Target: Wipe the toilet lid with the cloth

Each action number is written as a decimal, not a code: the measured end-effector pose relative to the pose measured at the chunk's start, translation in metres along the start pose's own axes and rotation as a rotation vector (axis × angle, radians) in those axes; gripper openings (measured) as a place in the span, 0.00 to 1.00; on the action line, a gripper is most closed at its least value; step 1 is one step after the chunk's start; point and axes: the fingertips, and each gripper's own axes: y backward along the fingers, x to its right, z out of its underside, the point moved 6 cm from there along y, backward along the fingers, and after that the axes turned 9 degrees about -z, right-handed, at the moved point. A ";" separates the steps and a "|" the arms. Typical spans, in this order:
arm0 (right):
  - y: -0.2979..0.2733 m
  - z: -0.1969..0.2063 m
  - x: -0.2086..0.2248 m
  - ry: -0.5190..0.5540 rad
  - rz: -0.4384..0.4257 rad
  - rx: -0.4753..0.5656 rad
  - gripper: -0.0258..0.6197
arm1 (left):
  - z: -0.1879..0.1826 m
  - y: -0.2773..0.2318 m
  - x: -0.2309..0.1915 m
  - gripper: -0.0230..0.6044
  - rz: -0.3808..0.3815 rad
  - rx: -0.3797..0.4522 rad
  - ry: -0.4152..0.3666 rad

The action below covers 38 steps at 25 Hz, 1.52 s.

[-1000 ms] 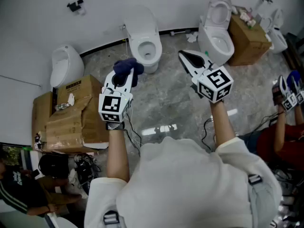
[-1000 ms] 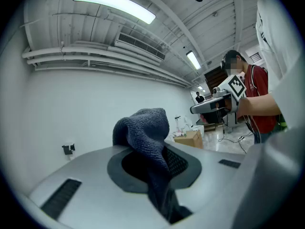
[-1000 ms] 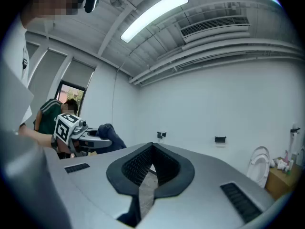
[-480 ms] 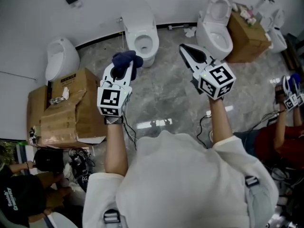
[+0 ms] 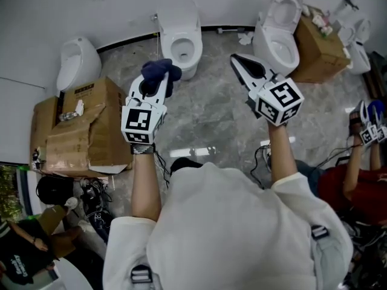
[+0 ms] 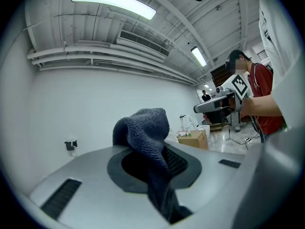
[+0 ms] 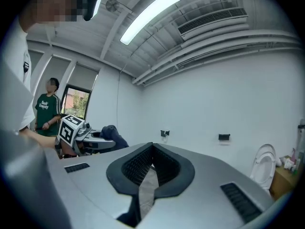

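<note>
Cloth [image 5: 161,71], dark blue, is pinched between the jaws of the left gripper [image 5: 156,84] and bunches up above them, held in the air over the grey floor [image 5: 211,113]. Near ahead stands a white toilet [image 5: 181,47] with open bowl. The right gripper [image 5: 237,63] has its jaws pressed together, holding nothing.

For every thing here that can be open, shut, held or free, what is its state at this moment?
left gripper: shut on the cloth
cloth: bunched, held in the air, touching no toilet
right gripper: shut, nothing in it
middle toilet: lid raised, bowl uncovered
right toilet: lid raised
large cardboard box: top flaps open
</note>
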 end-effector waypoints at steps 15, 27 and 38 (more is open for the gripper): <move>-0.060 0.017 0.080 -0.022 -0.014 0.006 0.08 | 0.021 -0.083 -0.031 0.11 0.001 -0.046 0.012; -0.192 0.023 0.195 -0.037 0.056 -0.031 0.08 | 0.062 -0.231 -0.135 0.11 0.051 -0.082 0.024; -0.293 0.030 0.259 -0.054 0.087 -0.043 0.08 | 0.089 -0.330 -0.219 0.11 0.035 -0.090 0.086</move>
